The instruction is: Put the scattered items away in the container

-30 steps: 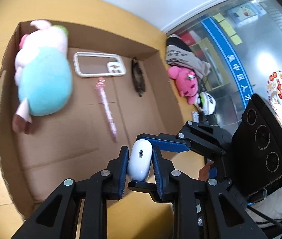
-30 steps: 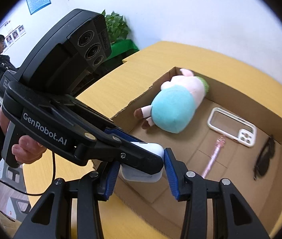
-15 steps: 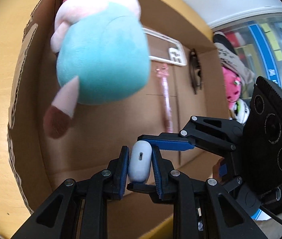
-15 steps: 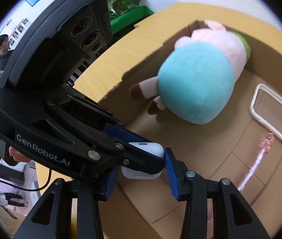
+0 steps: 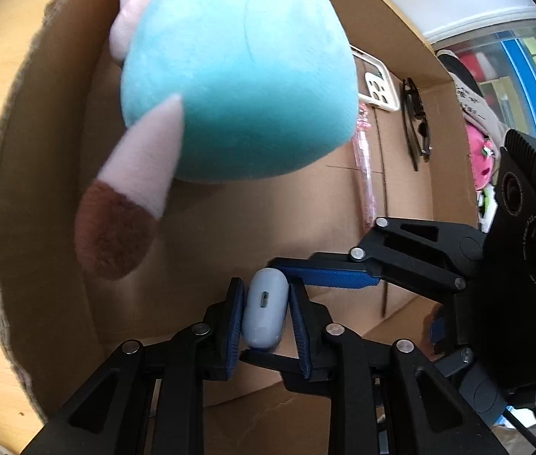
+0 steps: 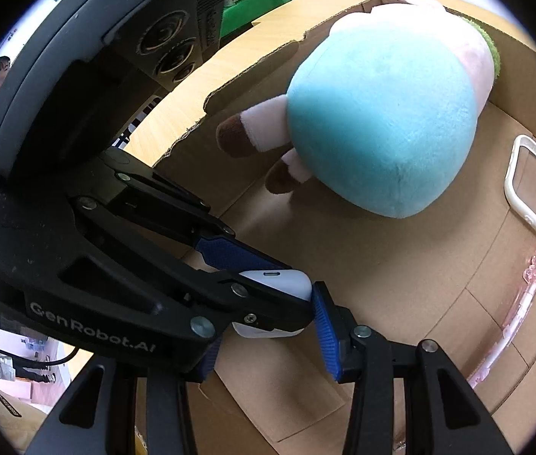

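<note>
Left wrist view, task's thing: a white earbud charging case (image 5: 266, 303) hangs above the floor of the cardboard box (image 5: 52, 189), near its front wall, below the foot of the blue plush toy (image 5: 237, 76).
Left wrist view, left tool (image 5: 265, 284): its jaws have just been opening with the case between them; they stand narrow, and a sliver of gap shows at the right pad, so it seems to have let go.
Left wrist view, axis: the case's long axis runs along the left tool's fingers, port facing the camera.
Left wrist view, right tool (image 5: 258, 309): it comes in from the right, one finger over the case's far end and one under the near end.
Left wrist view, only here: sunglasses (image 5: 416, 121) lie in the box beyond the pink pen (image 5: 366, 174) and the phone case (image 5: 376, 83).
Right wrist view, right tool: narrow, holding the case end to end; the right pad touches it, while the left pad is hidden behind the left tool.
Right wrist view, only here: bare cardboard lies straight under the case, well apart from the toy.
Judgement: the right tool carries the case, so setting it down falls to that hand.
</note>
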